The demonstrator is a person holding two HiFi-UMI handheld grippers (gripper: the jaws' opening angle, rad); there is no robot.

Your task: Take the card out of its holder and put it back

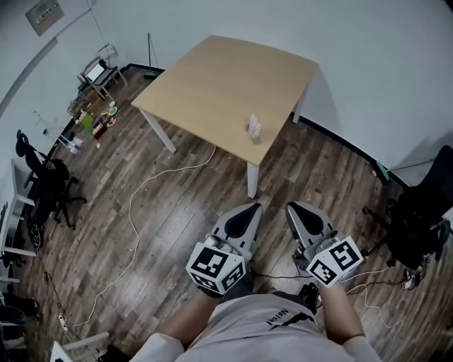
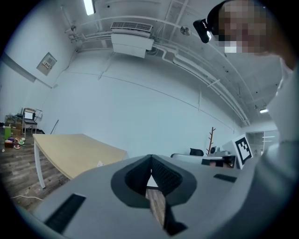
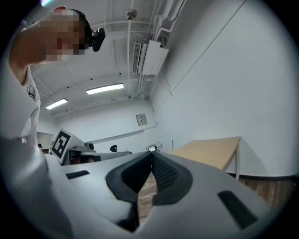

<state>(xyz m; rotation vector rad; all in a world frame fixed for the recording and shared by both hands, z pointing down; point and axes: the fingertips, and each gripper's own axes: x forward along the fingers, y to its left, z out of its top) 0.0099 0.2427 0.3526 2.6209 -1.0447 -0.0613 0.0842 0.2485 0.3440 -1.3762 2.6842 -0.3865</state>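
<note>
Ahead, wooden table (image 1: 226,78), perhaps card holder (image 1: 254,128); left gripper (image 1: 253,209) and right gripper (image 1: 292,209) jaws together.

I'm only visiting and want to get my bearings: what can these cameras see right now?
table: one, light wood top and white legs, mid-room
card holder: one, pale, on the table near its closer edge; too small to make out the card
office chairs: two, black, one at the left wall, one far right
cable: one, white, trailing across the wood floor
wall sign: one, grey, upper left
left gripper: one, grey with black pads, jaws together on nothing, held low
right gripper: one, same colours, jaws together on nothing, beside the left one
</note>
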